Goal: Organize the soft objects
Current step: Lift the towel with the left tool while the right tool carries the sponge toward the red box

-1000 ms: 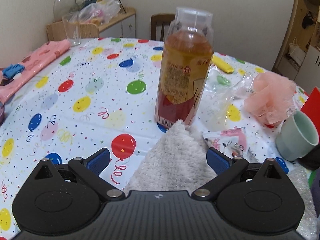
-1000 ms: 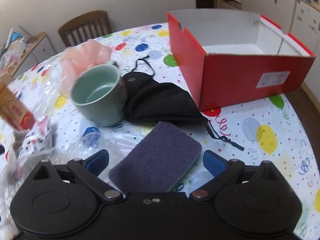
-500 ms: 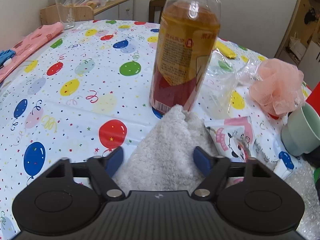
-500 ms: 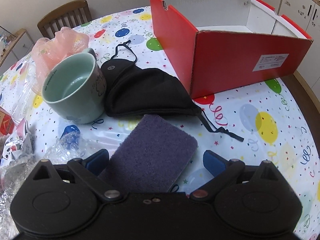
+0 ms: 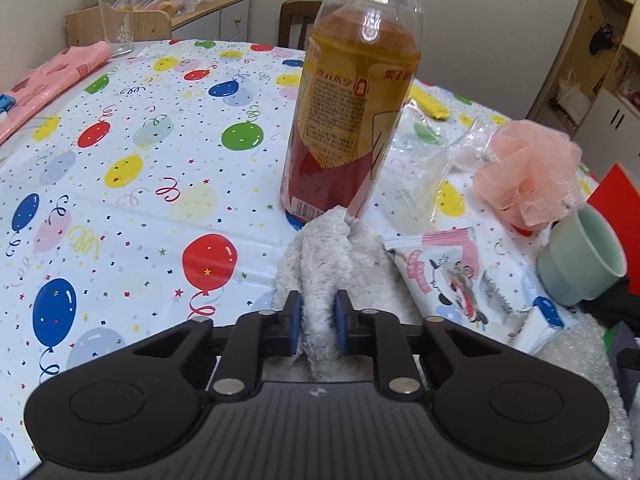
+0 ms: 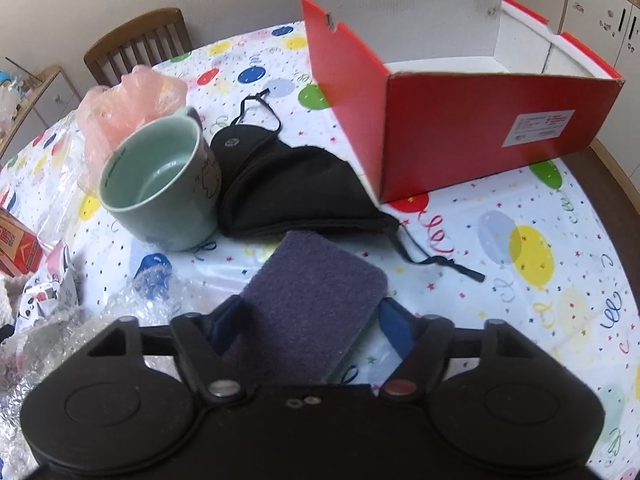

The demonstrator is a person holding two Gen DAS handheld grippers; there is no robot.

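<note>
My left gripper (image 5: 317, 322) is shut on a fluffy grey-white cloth (image 5: 332, 256) that lies on the balloon tablecloth just in front of a tea bottle (image 5: 352, 108). My right gripper (image 6: 308, 324) has its blue pads closed against both sides of a purple scouring sponge (image 6: 308, 304) on the table. A black fabric mask (image 6: 296, 192) lies beyond the sponge. A pink bath pouf (image 5: 528, 172) sits at the right; it also shows in the right wrist view (image 6: 128, 108). An open red box (image 6: 460, 120) stands at the back right.
A green mug (image 6: 160, 192) stands left of the mask, also seen in the left wrist view (image 5: 580, 260). Bubble wrap (image 6: 60, 332), a printed sachet (image 5: 444, 268) and clear plastic (image 5: 420, 152) lie around. A pink cloth (image 5: 52, 76) and glass (image 5: 116, 20) sit far left.
My left gripper has closed from wide open onto the grey cloth. My right gripper has narrowed around the purple sponge and moved closer to it.
</note>
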